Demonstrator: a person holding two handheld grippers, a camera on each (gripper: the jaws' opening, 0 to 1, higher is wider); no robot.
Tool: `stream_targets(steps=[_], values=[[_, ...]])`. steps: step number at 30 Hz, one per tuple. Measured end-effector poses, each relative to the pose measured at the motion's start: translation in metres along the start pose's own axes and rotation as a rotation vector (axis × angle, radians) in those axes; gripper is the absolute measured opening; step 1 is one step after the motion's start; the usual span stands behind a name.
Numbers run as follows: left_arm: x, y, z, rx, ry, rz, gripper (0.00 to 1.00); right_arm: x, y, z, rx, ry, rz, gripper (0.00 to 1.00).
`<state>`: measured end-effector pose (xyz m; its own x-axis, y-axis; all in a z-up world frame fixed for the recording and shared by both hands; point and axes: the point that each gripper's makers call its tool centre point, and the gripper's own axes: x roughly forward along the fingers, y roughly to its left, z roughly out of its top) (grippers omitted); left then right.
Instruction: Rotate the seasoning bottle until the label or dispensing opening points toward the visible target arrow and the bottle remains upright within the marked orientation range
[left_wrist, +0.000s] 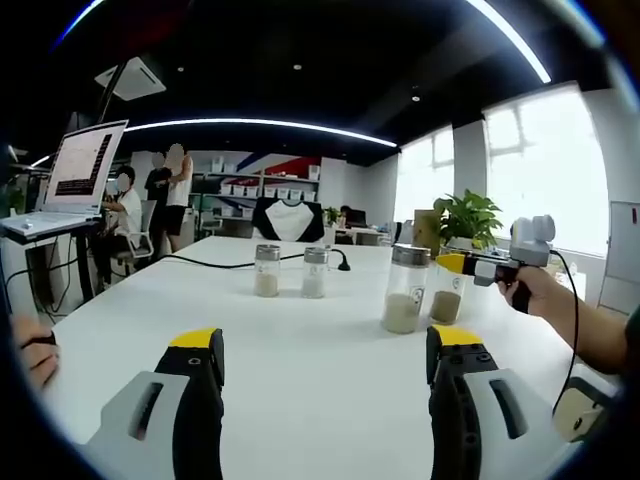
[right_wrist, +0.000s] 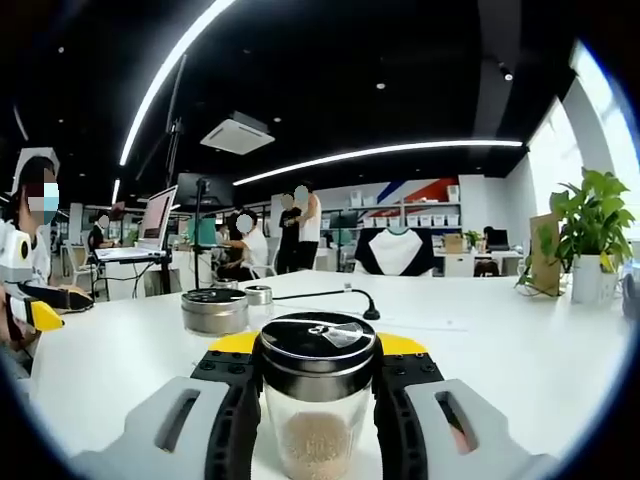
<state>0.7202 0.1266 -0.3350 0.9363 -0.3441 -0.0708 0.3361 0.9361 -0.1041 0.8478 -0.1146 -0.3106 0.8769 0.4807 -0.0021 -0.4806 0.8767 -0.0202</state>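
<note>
Several glass seasoning bottles with metal lids stand upright on the white table (left_wrist: 300, 380). Two of them (left_wrist: 267, 270) (left_wrist: 315, 272) stand side by side in the middle, and a larger one (left_wrist: 406, 288) is to their right. My right gripper (left_wrist: 470, 266) comes in from the right, shut on a fourth bottle (left_wrist: 447, 300). In the right gripper view that bottle (right_wrist: 318, 400) stands upright between the jaws of my right gripper (right_wrist: 318, 345), holding pale granules. My left gripper (left_wrist: 325, 345) hangs open over bare table, well short of the bottles.
Another bottle's lid (right_wrist: 215, 310) and a smaller lid (right_wrist: 258, 294) lie beyond the held one. A black cable (left_wrist: 250, 262) crosses the far table. A laptop on a stand (left_wrist: 85, 165) is at the left and a potted plant (left_wrist: 470, 215) at the right. People stand in the background.
</note>
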Motion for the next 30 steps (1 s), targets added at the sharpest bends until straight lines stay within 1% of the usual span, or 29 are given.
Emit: stream_targets(steps=[8, 11, 12, 16, 18, 20, 21, 22, 24, 29, 30], values=[[0.000, 0.000, -0.001, 0.003, 0.005, 0.001, 0.88, -0.001, -0.001, 0.001, 0.015, -0.015, 0.005, 0.43], [0.000, 0.002, 0.000, 0.002, 0.000, 0.008, 0.88, -0.002, -0.001, 0.006, 0.015, -0.033, 0.009, 0.45], [0.000, 0.002, 0.001, 0.002, 0.000, 0.009, 0.88, -0.003, 0.001, 0.008, 0.012, -0.032, 0.020, 0.46], [0.001, 0.002, -0.001, 0.000, 0.005, 0.005, 0.88, -0.005, -0.003, 0.012, 0.004, -0.028, 0.019, 0.47], [0.001, 0.001, -0.002, -0.001, 0.008, 0.004, 0.88, -0.006, -0.004, 0.012, 0.039, -0.021, 0.033, 0.48], [0.002, 0.001, -0.003, 0.011, 0.013, 0.001, 0.88, -0.008, -0.001, 0.008, 0.127, 0.026, 0.076, 0.48], [0.002, 0.001, -0.003, 0.014, 0.013, 0.002, 0.88, -0.009, -0.003, 0.008, 0.136, 0.027, 0.076, 0.48], [0.002, 0.001, -0.003, 0.012, 0.014, 0.003, 0.88, -0.010, -0.005, 0.010, 0.106, 0.013, 0.074, 0.49], [0.002, 0.002, -0.004, 0.008, 0.015, 0.004, 0.88, -0.012, -0.007, 0.010, 0.064, 0.016, 0.074, 0.50], [0.003, 0.002, -0.004, 0.009, 0.015, 0.003, 0.88, -0.016, -0.012, 0.011, 0.058, 0.030, 0.093, 0.55], [0.003, 0.002, -0.004, 0.009, 0.016, 0.004, 0.88, -0.016, -0.012, 0.012, 0.053, 0.029, 0.113, 0.54]])
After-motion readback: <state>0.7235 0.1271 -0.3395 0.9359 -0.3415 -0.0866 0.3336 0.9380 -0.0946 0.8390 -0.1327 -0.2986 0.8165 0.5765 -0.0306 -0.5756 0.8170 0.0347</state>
